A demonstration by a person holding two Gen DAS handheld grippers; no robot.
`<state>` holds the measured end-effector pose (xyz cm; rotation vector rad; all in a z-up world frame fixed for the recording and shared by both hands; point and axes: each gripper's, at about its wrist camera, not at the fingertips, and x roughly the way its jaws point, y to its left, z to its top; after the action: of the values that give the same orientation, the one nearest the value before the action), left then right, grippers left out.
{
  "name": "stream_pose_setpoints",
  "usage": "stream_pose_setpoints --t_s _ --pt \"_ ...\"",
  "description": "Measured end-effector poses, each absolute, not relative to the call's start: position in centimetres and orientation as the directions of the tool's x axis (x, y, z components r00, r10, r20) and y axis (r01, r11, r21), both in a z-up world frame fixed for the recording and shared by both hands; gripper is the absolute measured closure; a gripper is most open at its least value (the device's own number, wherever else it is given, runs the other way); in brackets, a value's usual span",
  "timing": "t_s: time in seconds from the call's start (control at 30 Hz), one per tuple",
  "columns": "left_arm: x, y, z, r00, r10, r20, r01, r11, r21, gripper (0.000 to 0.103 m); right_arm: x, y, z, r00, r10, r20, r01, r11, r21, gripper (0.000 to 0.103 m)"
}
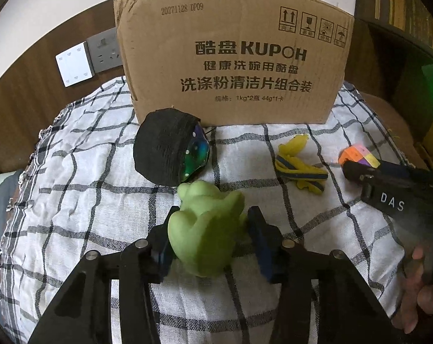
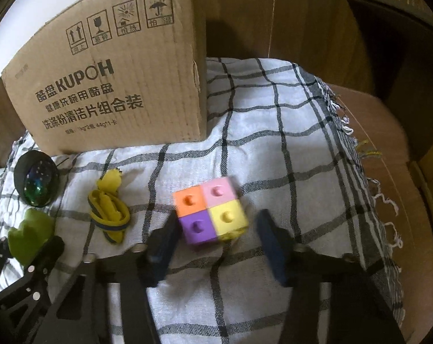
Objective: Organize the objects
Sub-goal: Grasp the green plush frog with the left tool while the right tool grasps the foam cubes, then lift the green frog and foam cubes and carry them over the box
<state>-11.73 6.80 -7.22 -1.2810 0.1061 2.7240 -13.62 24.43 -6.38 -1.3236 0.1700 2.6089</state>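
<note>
My left gripper (image 1: 212, 218) is shut on a green rubber toy (image 1: 206, 226); the toy also shows in the right wrist view (image 2: 30, 235). My right gripper (image 2: 216, 229) is open around a four-coloured block cube (image 2: 212, 213), its left finger close to the cube and a gap on the right. The cube also shows in the left wrist view (image 1: 358, 154), partly behind the right gripper. A black ball with a shiny green face (image 1: 170, 152) and a yellow strap toy (image 1: 299, 163) lie on the checked cloth (image 1: 73, 186).
A tall cardboard box (image 1: 233, 54) stands at the back of the cloth; its corner shows in the right wrist view (image 2: 110, 80). Wall switches (image 1: 87, 57) are behind on the left. The cloth's fringed edge (image 2: 368, 177) and brown surface lie to the right.
</note>
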Motion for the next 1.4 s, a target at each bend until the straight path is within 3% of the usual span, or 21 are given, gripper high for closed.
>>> stream_pose_setpoints --t_s 1.4 --pt "-10.4 6.0 -1.5 -0.736 0.084 -0.672 -0.132 -0.991 0.021 0.057 -10.0 24.1 0.9 -0.709 0.198 -0.676 -0.278 -0.960 0.011 0.059"
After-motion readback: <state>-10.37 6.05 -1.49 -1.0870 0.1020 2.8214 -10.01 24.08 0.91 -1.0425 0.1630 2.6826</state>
